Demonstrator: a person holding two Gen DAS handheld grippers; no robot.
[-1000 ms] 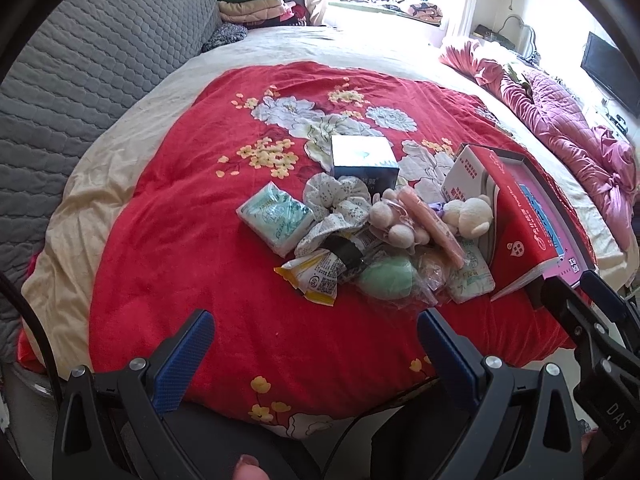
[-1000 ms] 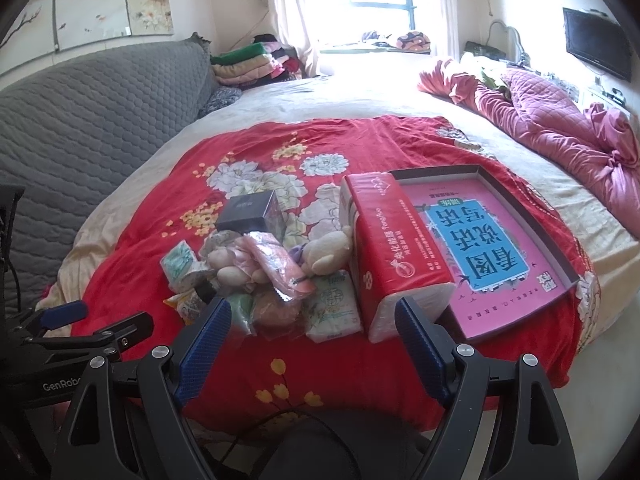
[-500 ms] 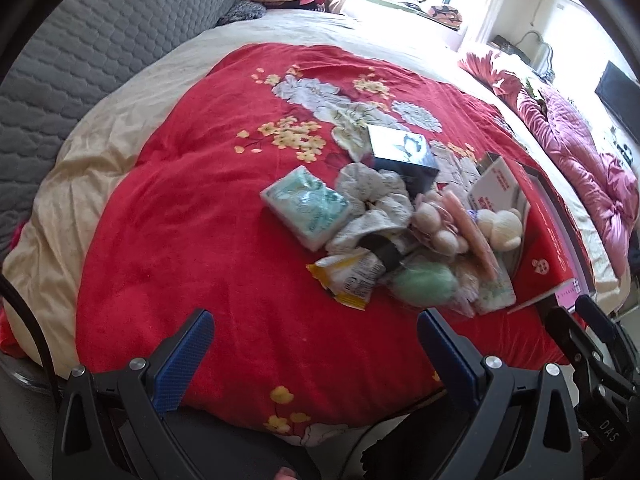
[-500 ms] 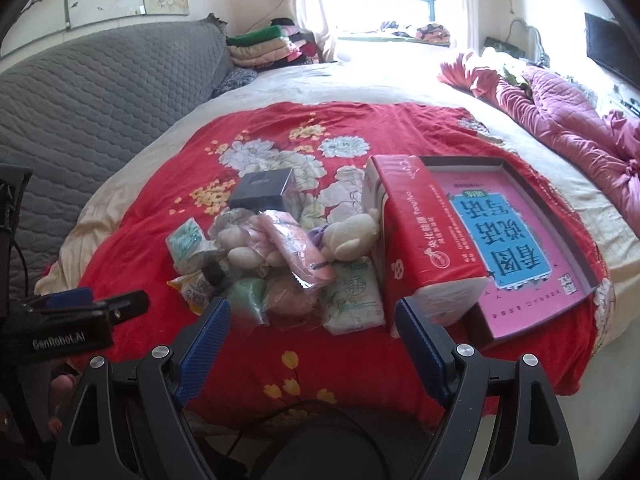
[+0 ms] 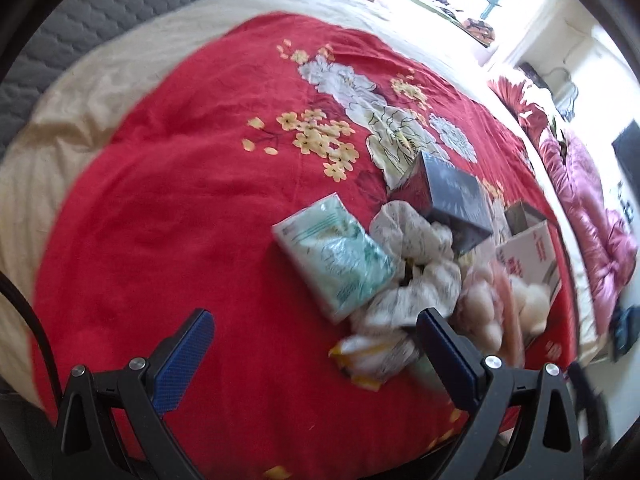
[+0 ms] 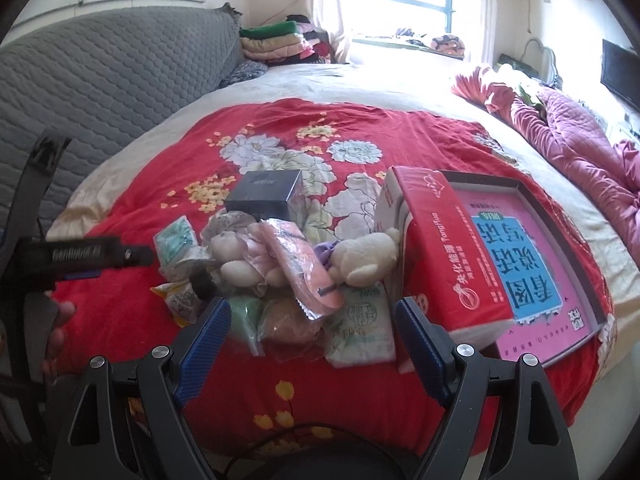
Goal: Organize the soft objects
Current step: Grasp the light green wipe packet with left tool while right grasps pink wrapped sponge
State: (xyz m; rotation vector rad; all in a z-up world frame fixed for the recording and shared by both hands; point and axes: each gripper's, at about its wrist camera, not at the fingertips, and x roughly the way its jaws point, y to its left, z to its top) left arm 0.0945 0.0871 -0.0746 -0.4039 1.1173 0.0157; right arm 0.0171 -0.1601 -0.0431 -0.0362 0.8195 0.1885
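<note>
A pile of soft things lies on the red floral bedspread (image 5: 180, 208): a green tissue pack (image 5: 334, 256), a white patterned cloth (image 5: 416, 264), a yellow packet (image 5: 372, 356), a cream plush toy (image 6: 368, 256), a pink pouch (image 6: 304, 268), a white tissue pack (image 6: 362, 332) and a green round item (image 6: 244, 312). My left gripper (image 5: 316, 356) is open and empty, just short of the tissue pack. My right gripper (image 6: 312, 344) is open and empty over the pile's near edge.
A dark box (image 5: 454, 200) stands behind the pile. A red tissue carton (image 6: 444, 256) leans on an open tray holding a pink book (image 6: 532, 264). A grey headboard (image 6: 100, 80), folded clothes (image 6: 276, 40) and a pink quilt (image 6: 580, 136) lie beyond.
My left gripper has moved forward and tilted down toward the green tissue pack. My right gripper has moved forward toward the pile. Both stay open.
</note>
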